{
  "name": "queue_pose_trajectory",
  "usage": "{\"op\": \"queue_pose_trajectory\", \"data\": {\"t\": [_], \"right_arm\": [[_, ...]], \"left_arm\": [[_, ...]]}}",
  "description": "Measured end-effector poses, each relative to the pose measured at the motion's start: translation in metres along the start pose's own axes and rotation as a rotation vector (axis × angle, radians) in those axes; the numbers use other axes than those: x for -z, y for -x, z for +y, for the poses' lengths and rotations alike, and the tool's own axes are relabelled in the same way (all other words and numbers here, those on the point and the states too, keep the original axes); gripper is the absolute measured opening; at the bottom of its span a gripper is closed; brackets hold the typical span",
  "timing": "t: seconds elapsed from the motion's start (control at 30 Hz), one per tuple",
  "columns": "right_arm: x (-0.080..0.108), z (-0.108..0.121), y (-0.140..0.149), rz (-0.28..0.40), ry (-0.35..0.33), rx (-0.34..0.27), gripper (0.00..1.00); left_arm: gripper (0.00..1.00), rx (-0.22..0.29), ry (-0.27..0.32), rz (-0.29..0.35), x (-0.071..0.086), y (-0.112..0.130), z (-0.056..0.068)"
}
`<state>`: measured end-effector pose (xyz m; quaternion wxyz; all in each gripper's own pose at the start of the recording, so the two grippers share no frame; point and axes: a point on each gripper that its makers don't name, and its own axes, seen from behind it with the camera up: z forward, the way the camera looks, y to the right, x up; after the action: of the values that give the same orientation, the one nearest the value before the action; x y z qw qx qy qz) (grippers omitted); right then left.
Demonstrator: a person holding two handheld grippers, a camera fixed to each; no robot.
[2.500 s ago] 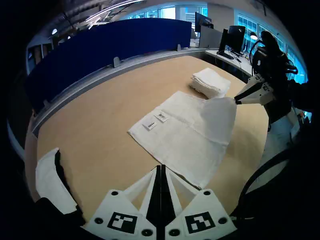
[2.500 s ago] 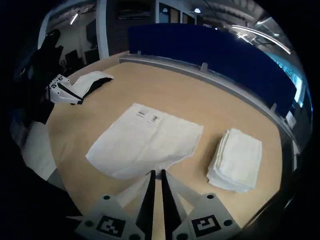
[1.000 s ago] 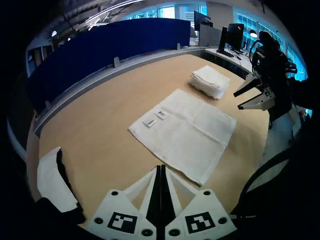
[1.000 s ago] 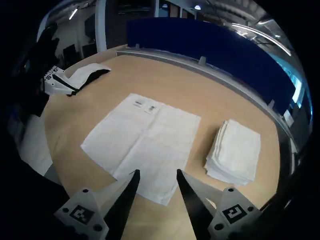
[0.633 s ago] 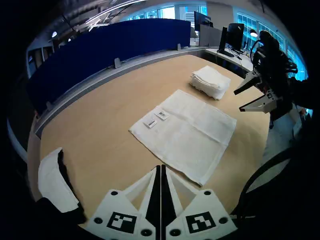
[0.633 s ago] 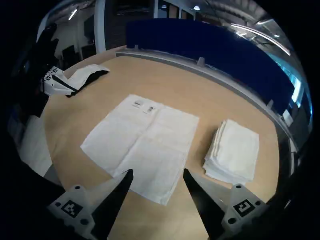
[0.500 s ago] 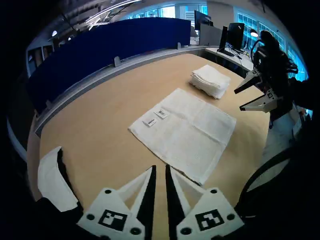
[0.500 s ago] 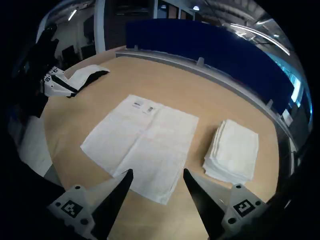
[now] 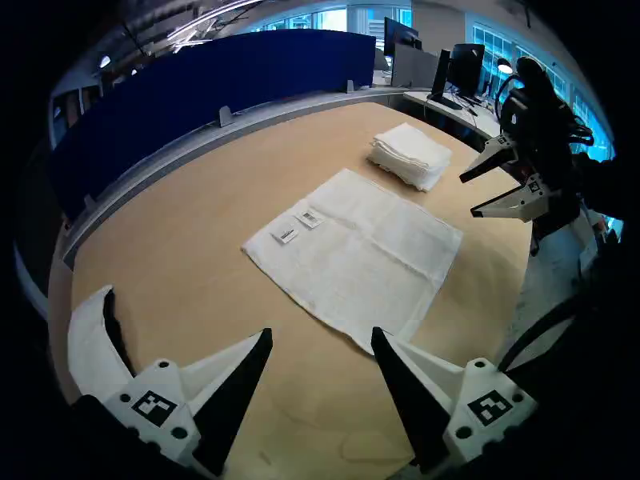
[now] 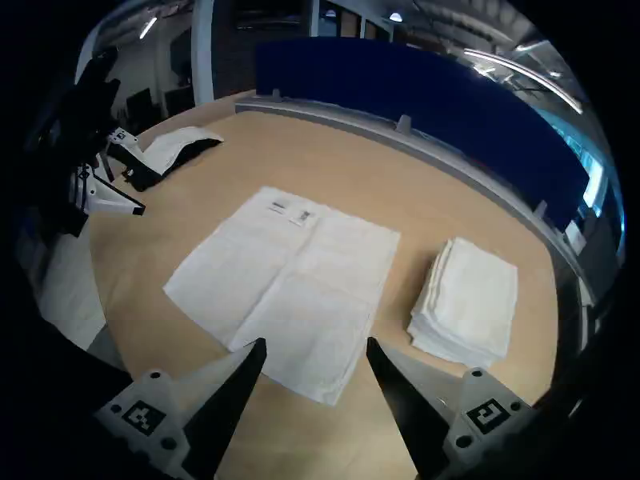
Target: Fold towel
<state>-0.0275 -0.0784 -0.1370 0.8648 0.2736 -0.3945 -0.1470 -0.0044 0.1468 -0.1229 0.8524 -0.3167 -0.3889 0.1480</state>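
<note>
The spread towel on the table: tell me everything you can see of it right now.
The towel is white, roughly square, of thin cloth with faint crease lines crossing it. It lies flat and fully open on the tan table. Two small labels sit near one edge. The stack of folded towels stands beside it, not touching. The left gripper and the right gripper are both open and hold none of it.

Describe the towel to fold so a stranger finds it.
On the wooden table before the blue divider, a white towel lies spread flat. Unlike the stack of folded towels beside it, it is one open sheet with two small tags.
</note>
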Motion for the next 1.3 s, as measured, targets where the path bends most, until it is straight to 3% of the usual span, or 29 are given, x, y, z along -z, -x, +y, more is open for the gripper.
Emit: {"op": "queue_pose_trajectory", "data": {"t": [0.3,0.77,1.07,1.3], "right_arm": [[-0.006,0.000,0.010,-0.004,0.002,0.000,0.97],[-0.019,-0.002,0.042,-0.031,0.002,-0.016,0.97],[-0.024,-0.002,0.055,-0.045,-0.006,-0.017,0.97],[-0.028,0.000,0.061,-0.062,-0.029,0.016,0.97]], "left_arm": [[0.93,0.008,-0.017,0.005,-0.006,0.012,0.006],[0.93,-0.033,0.001,-0.019,-0.026,0.042,0.033],[0.93,-0.016,-0.009,-0.025,-0.036,0.054,0.037],[0.93,0.012,-0.023,-0.039,-0.036,0.060,0.044]]}}
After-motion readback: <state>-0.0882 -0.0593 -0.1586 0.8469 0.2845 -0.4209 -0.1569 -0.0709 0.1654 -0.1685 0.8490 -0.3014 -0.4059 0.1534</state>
